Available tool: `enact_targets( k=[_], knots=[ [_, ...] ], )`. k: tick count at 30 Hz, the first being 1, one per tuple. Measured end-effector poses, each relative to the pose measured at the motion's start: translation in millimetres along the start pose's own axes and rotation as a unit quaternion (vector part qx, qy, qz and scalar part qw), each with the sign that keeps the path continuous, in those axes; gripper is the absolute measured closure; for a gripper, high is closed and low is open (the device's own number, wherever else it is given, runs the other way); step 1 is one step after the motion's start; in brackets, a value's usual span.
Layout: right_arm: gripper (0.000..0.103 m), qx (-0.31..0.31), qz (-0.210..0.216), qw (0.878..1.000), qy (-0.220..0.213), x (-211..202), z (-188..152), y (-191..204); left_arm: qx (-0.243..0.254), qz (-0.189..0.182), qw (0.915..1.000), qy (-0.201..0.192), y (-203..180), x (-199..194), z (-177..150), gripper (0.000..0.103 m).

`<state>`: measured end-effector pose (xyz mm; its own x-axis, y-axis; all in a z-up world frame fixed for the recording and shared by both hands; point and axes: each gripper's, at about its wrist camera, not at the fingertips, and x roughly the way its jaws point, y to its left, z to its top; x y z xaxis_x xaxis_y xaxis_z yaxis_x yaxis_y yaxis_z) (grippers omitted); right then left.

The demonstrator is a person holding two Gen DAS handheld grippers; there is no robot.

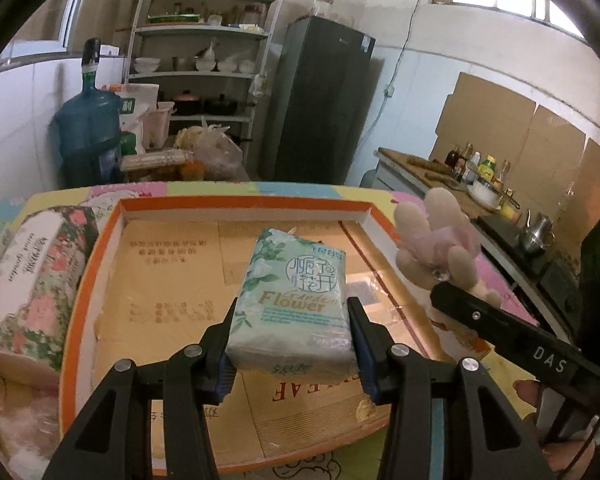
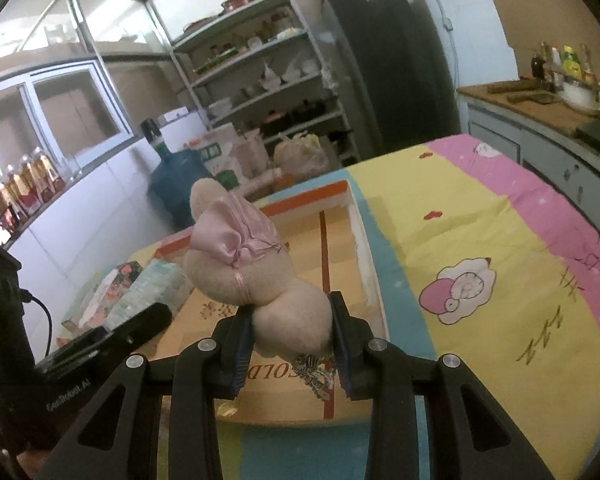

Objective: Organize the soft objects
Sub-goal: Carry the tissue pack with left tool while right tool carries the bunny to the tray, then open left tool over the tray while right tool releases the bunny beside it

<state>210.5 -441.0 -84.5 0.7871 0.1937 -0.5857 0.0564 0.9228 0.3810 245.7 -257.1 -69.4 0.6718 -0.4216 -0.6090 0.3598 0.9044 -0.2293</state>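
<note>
My left gripper (image 1: 292, 320) is shut on a pale green tissue pack (image 1: 296, 296) and holds it above the open orange-rimmed cardboard box (image 1: 236, 202). My right gripper (image 2: 290, 320) is shut on a beige plush toy with a pink bow (image 2: 256, 272), held over the box's right side (image 2: 364, 248). The plush (image 1: 440, 240) and the right gripper's body also show in the left wrist view, at the right of the box. The tissue pack (image 2: 160, 284) shows in the right wrist view at the left.
A floral tissue pack (image 1: 36, 276) lies on the table left of the box. The table has a colourful cartoon cloth (image 2: 500, 260). Behind stand a water jug (image 1: 88, 132), shelves (image 1: 208, 60), a dark fridge (image 1: 320, 96) and a counter with bottles (image 1: 472, 168).
</note>
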Motion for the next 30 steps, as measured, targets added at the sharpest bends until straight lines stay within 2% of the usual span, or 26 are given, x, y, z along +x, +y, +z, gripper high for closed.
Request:
enact_targets(
  k=[5, 10, 13, 14, 15, 17, 21, 26, 30],
  knots=[
    [0.067, -0.002, -0.012, 1.0, 0.022, 17, -3, 0, -0.002, -0.003, 0.9998, 0.021, 3, 11, -2, 0.054],
    [0.064, -0.012, -0.025, 0.999, 0.031, 24, -4, 2, -0.019, 0.003, 0.9981, 0.059, 9, 25, -4, 0.052],
    [0.063, -0.012, -0.025, 0.999, 0.03, 23, -4, 3, -0.016, -0.002, 0.9975, 0.069, 8, 29, -4, 0.041],
    [0.063, -0.011, -0.024, 0.999, 0.03, 24, -4, 3, -0.015, -0.004, 0.9975, 0.069, 7, 29, -5, 0.032],
    [0.063, -0.011, -0.023, 0.999, 0.029, 24, -4, 3, -0.014, -0.005, 0.9977, 0.066, 6, 28, -5, 0.025],
    [0.061, -0.009, -0.017, 0.999, 0.027, 24, -4, 1, -0.006, -0.002, 0.9988, 0.048, 4, 22, -5, 0.02],
    [0.049, -0.009, -0.008, 1.0, 0.014, 18, -4, 2, 0.015, 0.002, 0.9998, 0.016, -1, 8, -3, 0.018],
    [0.047, -0.012, -0.011, 1.0, -0.008, 4, -5, 3, 0.043, -0.02, 0.9988, -0.013, -7, -14, -1, 0.017],
    [0.044, -0.016, -0.018, 0.999, -0.026, -10, -8, 6, 0.069, -0.018, 0.9964, -0.046, -12, -37, 1, 0.012]
  ],
)
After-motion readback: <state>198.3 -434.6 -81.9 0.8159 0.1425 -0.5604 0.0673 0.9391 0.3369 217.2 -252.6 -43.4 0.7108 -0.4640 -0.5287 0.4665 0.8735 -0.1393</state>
